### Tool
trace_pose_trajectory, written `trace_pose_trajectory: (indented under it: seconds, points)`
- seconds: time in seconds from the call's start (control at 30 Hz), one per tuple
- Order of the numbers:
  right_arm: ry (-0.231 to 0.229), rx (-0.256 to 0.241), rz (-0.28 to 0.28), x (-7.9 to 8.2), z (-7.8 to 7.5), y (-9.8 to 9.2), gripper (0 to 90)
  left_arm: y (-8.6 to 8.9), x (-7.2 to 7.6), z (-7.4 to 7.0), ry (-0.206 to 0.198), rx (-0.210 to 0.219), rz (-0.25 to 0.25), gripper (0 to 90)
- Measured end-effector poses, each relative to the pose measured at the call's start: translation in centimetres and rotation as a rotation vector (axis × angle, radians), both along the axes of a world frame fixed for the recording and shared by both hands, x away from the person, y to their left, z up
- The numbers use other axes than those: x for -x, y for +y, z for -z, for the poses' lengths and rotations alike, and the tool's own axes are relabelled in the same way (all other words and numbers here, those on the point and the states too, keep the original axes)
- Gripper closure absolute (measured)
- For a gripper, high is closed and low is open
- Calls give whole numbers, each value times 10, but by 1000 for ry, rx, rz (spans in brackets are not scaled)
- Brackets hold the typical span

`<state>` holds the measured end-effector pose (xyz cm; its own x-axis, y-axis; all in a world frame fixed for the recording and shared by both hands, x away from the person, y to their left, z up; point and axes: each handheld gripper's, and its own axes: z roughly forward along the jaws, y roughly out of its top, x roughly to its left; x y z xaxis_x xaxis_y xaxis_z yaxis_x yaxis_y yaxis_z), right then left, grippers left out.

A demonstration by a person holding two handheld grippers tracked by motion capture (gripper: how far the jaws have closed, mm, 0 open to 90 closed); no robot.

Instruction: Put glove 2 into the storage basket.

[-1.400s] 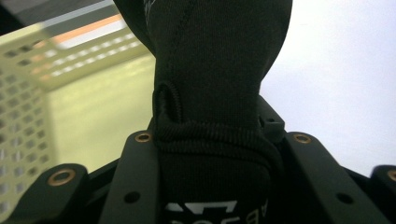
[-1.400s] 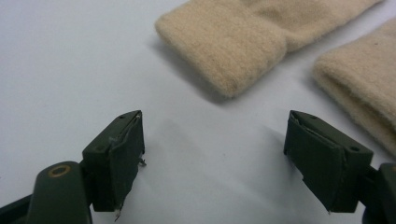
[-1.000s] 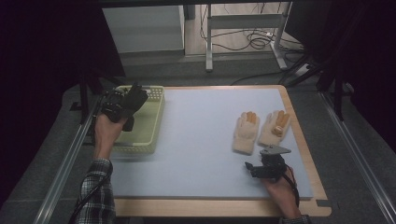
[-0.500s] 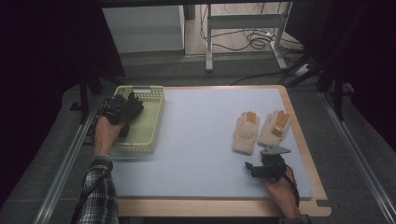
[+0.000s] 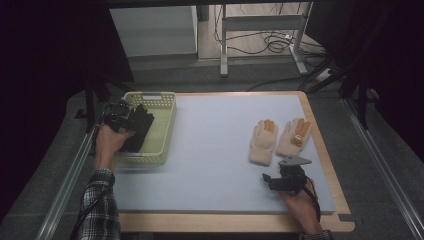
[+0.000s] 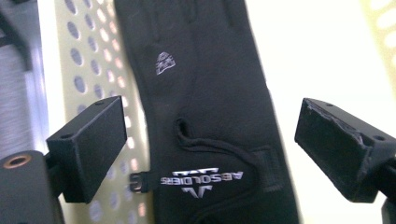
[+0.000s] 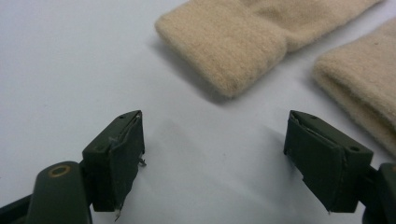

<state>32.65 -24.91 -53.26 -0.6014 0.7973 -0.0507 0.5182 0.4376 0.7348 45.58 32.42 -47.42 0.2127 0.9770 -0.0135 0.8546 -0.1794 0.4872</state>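
A black glove [image 5: 140, 131] with white lettering lies in the pale green perforated basket [image 5: 163, 125] at the table's left. In the left gripper view the black glove [image 6: 210, 107] stretches over the basket's holed wall [image 6: 88, 51]. My left gripper [image 5: 121, 118] hovers just over it, open, with one jaw on each side of the glove's cuff and neither pressing it [image 6: 210, 144]. Two beige knitted gloves [image 5: 263, 141] [image 5: 295, 136] lie flat at the right. My right gripper [image 5: 286, 178] stands open just short of their cuffs [image 7: 224, 42] [image 7: 359, 88], nothing between its jaws [image 7: 219, 158].
A pale blue mat [image 5: 215, 150] covers the wooden table [image 5: 330, 165]. Metal rails run along both table sides. Beyond the far edge stand a white cabinet [image 5: 155, 30] and a metal frame with cables on the floor.
My left gripper has shifted slightly toward the basket's left rim, and the black glove now lies spread in the basket. The right gripper and beige gloves have not moved.
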Motion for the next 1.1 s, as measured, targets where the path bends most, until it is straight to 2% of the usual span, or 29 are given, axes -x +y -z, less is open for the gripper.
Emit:
trace_pose_trajectory:
  seconds: [0.07, 0.17, 0.47, 0.67, 1.1]
  points:
    - [0, 0, 0, 0, 0, 0, 200, 2, 3, -1, -25, 60, -3, 95]
    - [0, 0, 0, 0, 0, 0, 200, 3, 7, -2, -47, 114, 6, 88]
    - [0, 0, 0, 0, 0, 0, 199, -6, 22, -12, -131, 204, 62, 53]
    - [0, 0, 0, 0, 0, 0, 199, -19, 33, -20, -172, 189, 133, 37]
    - [3, 2, 0, 0, 0, 0, 200, -57, 56, -32, -255, 206, 261, 25]
